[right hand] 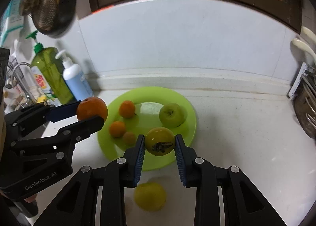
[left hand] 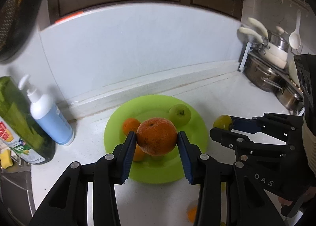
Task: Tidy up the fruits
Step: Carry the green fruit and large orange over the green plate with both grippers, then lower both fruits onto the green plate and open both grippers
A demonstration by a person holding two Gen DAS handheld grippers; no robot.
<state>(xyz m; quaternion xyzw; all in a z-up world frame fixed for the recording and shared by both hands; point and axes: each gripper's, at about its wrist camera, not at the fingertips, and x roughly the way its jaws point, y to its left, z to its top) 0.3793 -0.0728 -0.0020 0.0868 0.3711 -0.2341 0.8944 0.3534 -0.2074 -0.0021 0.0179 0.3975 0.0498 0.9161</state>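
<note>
fruits sit on the lime green plate [right hand: 189,111]: two small oranges, a brownish fruit and a green apple [right hand: 171,114]. left gripper [left hand: 157,139] is clamped on a large orange [left hand: 157,136] above the plate. right gripper [right hand: 159,142] pinches a yellow-green fruit [right hand: 159,141] over the plate's near rim. another yellow fruit [right hand: 150,196] lies on the counter [right hand: 246,137].

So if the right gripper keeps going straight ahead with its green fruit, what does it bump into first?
Probably the green apple on the lime plate, straight beyond the right gripper and its held green fruit; depth is unclear.
</note>
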